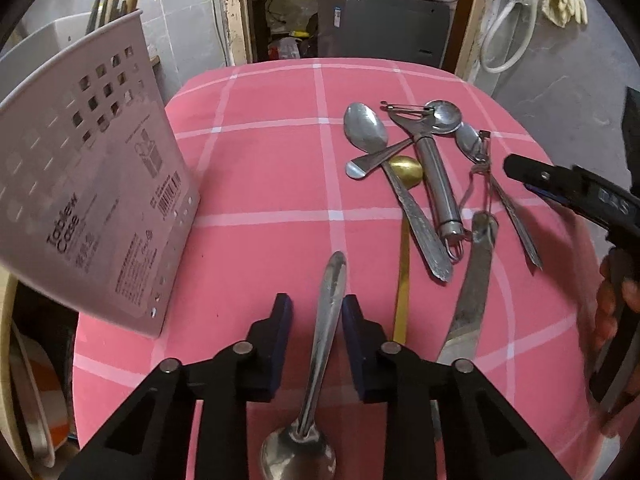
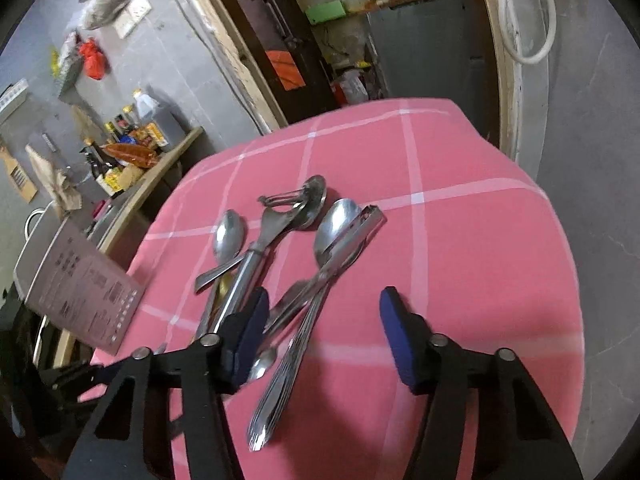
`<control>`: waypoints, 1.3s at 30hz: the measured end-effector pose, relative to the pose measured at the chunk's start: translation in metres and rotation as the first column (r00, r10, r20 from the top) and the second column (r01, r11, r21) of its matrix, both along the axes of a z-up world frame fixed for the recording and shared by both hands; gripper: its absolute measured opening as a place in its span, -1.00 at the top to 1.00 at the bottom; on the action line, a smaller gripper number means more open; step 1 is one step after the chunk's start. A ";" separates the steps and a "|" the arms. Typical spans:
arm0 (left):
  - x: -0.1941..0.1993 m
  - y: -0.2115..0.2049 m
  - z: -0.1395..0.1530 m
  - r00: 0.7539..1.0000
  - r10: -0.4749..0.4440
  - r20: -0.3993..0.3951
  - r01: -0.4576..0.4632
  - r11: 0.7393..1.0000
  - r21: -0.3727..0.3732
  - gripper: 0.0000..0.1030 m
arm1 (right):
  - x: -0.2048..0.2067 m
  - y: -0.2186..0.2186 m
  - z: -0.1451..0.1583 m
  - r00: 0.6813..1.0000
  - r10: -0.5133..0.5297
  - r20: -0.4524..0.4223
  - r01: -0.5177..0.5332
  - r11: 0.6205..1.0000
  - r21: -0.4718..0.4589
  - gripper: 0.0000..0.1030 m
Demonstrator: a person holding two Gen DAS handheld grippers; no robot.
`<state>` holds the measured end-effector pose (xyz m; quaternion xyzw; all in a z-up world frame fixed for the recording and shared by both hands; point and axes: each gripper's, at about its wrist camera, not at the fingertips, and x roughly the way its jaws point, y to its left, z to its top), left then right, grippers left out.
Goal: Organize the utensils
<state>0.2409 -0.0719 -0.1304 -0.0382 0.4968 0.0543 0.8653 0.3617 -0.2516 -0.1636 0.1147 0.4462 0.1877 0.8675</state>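
Steel spoon (image 1: 320, 360) lies on the pink checked tabletop (image 1: 260, 184), handle between the left gripper (image 1: 316, 312) fingers, which stand apart with a gap each side. Remaining utensils (image 1: 432, 184) (spoons, peeler, knife) lie heaped nearby. Right gripper (image 2: 324, 320) hovers over that heap, fingers wide apart. Tableware case (image 1: 92, 184) stands tilted at left.
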 end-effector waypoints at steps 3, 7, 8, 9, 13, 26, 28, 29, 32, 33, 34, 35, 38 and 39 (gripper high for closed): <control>0.012 -0.001 0.000 1.000 0.009 -0.021 -0.009 1.000 0.000 0.66 | 0.018 0.006 -0.006 0.999 -0.020 -0.045 0.021 1.000 0.009 0.22; 0.024 0.000 0.001 0.999 0.018 -0.044 -0.019 1.000 -0.013 0.76 | 0.034 0.011 -0.011 0.994 -0.055 -0.094 0.058 0.998 0.032 0.40; 0.027 0.001 0.001 0.999 0.020 -0.045 -0.021 1.000 -0.021 0.77 | 0.037 0.012 -0.013 0.992 -0.064 -0.106 0.068 0.997 0.036 0.43; 0.029 0.003 0.001 0.999 0.024 -0.043 -0.026 0.999 -0.039 0.77 | 0.041 0.013 -0.015 0.989 -0.077 -0.124 0.083 0.995 0.048 0.49; 0.040 0.012 0.002 0.998 0.046 -0.036 -0.051 0.987 -0.150 0.77 | 0.043 0.011 -0.024 0.978 -0.118 -0.173 0.139 0.984 0.115 0.71; 0.033 0.011 0.032 0.991 -0.034 0.132 0.070 0.957 -0.282 0.77 | -0.009 -0.008 -0.012 0.973 -0.173 -0.153 0.215 0.921 0.325 0.84; 0.031 0.011 0.039 0.986 -0.052 0.161 0.098 0.950 -0.295 0.77 | -0.020 -0.010 0.000 0.977 -0.178 -0.118 0.208 0.921 0.331 0.87; 0.029 0.011 0.042 0.983 -0.058 0.173 0.109 0.947 -0.301 0.77 | -0.025 -0.009 0.006 0.979 -0.178 -0.098 0.201 0.923 0.329 0.88; 0.023 0.012 0.054 0.974 -0.070 0.216 0.138 0.939 -0.316 0.77 | -0.043 -0.005 0.027 0.985 -0.171 -0.028 0.172 0.939 0.299 0.88; 0.018 0.013 0.056 0.971 -0.074 0.227 0.145 0.937 -0.316 0.77 | -0.046 -0.004 0.032 0.986 -0.168 -0.013 0.164 0.942 0.292 0.88; 0.015 0.013 0.061 0.967 -0.081 0.241 0.157 0.936 -0.315 0.77 | -0.051 -0.003 0.038 0.987 -0.163 0.008 0.154 0.946 0.287 0.88; 0.013 0.013 0.064 0.965 -0.086 0.249 0.165 0.935 -0.315 0.77 | -0.056 -0.003 0.042 0.987 -0.159 0.022 0.146 0.947 0.286 0.88; 0.005 0.013 0.072 0.959 -0.101 0.265 0.186 0.929 -0.319 0.77 | -0.069 -0.004 0.057 0.987 -0.147 0.058 0.125 0.951 0.284 0.88; 0.002 0.013 0.074 0.957 -0.104 0.269 0.190 0.929 -0.318 0.77 | -0.073 -0.004 0.060 0.987 -0.145 0.065 0.121 0.951 0.285 0.88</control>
